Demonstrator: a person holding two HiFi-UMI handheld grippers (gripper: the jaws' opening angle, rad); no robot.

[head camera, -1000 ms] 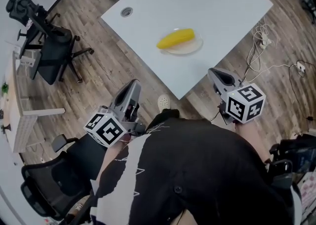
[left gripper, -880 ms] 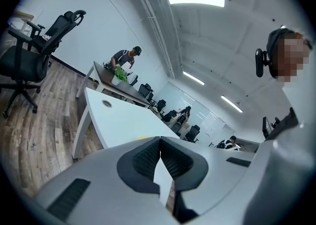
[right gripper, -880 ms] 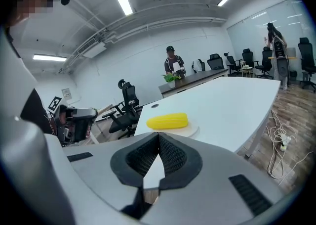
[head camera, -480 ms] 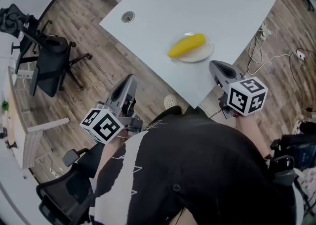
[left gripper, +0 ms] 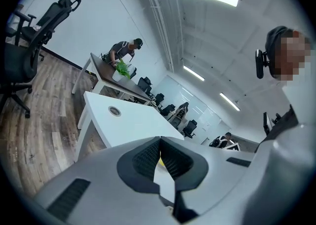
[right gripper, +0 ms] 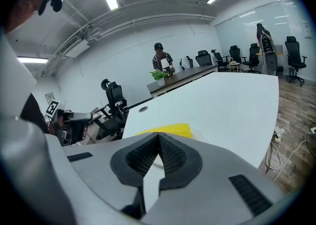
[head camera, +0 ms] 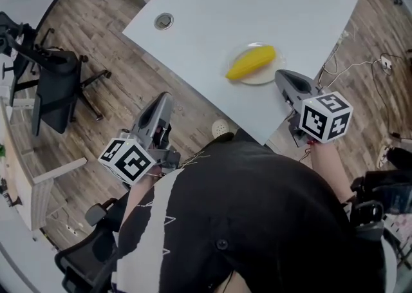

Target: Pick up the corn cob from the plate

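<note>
A yellow corn cob (head camera: 251,64) lies on a small pale plate (head camera: 273,71) near the front edge of the white table (head camera: 244,2). My right gripper (head camera: 282,75) is shut and empty, its tip just beside the plate's right rim. In the right gripper view the corn cob (right gripper: 168,129) and plate (right gripper: 198,133) show just beyond the closed right gripper (right gripper: 159,135). My left gripper (head camera: 165,97) hangs over the wooden floor, left of the table's near corner, apart from the plate. In the left gripper view the left gripper (left gripper: 160,140) is shut with nothing in it.
A round cable grommet (head camera: 163,21) sits in the table's left part. A black office chair (head camera: 55,82) stands on the floor at the left. Cables (head camera: 344,60) lie on the floor to the right of the table. A desk with a plant (left gripper: 121,70) and people stand far back.
Both grippers have moved forward toward the table. The plate and corn cob now sit closer to the right gripper's tip. Both stay shut.
</note>
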